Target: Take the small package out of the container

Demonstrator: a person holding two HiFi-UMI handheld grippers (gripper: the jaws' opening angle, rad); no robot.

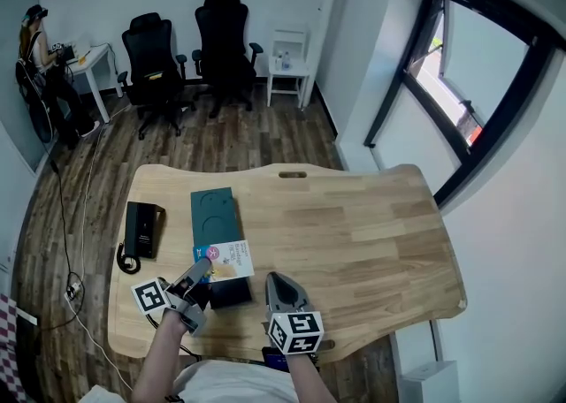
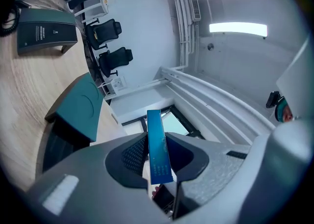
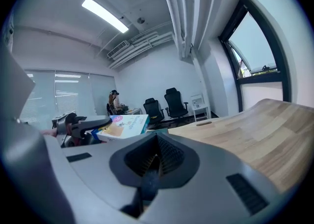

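The small package (image 1: 226, 260) is a flat box with a white and blue printed face. It hangs above the open dark container (image 1: 230, 293) near the table's front edge. My left gripper (image 1: 203, 266) is shut on its left end. In the left gripper view the package (image 2: 158, 149) shows edge-on as a blue strip pinched between the jaws. The right gripper view shows the package (image 3: 122, 126) raised at the left. My right gripper (image 1: 279, 283) hovers just right of the container, jaws closed together with nothing between them (image 3: 153, 161).
The teal lid (image 1: 215, 213) lies flat behind the container. A black desk phone (image 1: 141, 231) sits at the table's left edge, its cord trailing off. The wooden table (image 1: 371, 233) stretches away to the right. Two office chairs (image 1: 190, 52) and a person stand far behind.
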